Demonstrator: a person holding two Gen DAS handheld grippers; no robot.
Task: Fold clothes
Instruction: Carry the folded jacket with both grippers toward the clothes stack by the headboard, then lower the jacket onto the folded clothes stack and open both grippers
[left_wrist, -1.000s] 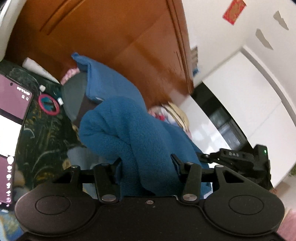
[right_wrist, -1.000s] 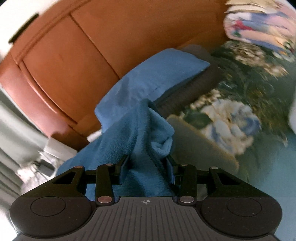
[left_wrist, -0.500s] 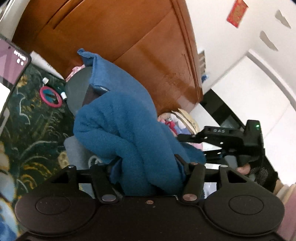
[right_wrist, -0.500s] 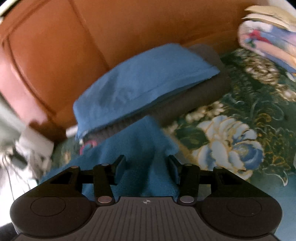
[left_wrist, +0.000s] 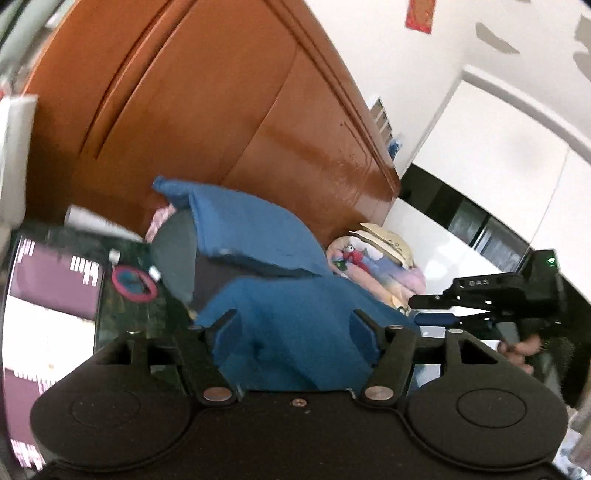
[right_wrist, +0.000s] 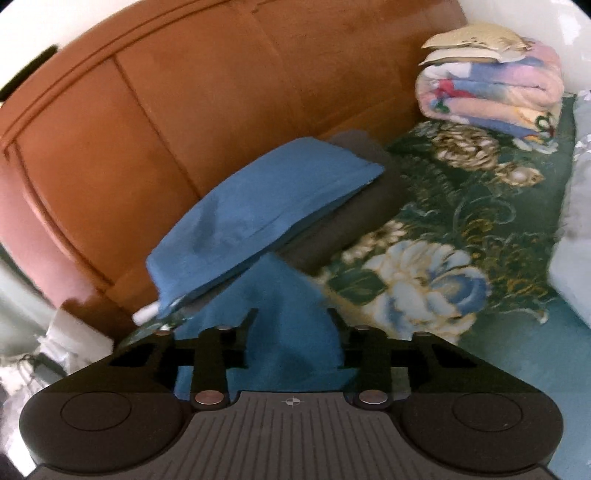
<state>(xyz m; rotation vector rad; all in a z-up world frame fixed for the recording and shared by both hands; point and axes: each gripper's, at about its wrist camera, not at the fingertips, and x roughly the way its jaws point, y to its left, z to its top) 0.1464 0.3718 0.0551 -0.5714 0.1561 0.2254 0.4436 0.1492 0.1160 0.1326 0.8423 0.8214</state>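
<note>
A blue fleece garment (left_wrist: 295, 339) hangs bunched between the fingers of my left gripper (left_wrist: 293, 325), which is shut on it. The same fleece (right_wrist: 288, 332) also fills the space between the fingers of my right gripper (right_wrist: 291, 325), shut on another part of it. In the left wrist view the right gripper (left_wrist: 432, 314) sits at the garment's right edge, with a person's hand (left_wrist: 521, 350) behind it. The fleece lies low over the floral bedspread (right_wrist: 443, 258), just in front of the pillows. Its lower part is hidden by the gripper bodies.
A lighter blue pillow (right_wrist: 266, 214) rests on a dark grey pillow (right_wrist: 351, 221) against the wooden headboard (right_wrist: 184, 110). A folded patterned quilt (right_wrist: 491, 88) sits at the far right corner. A phone screen (left_wrist: 51, 295) and a pink ring (left_wrist: 133, 284) lie at the left.
The fleece was held up in a tall bunch; now it has come down and spread flatter between both grippers. The right gripper has moved closer to the left one.
</note>
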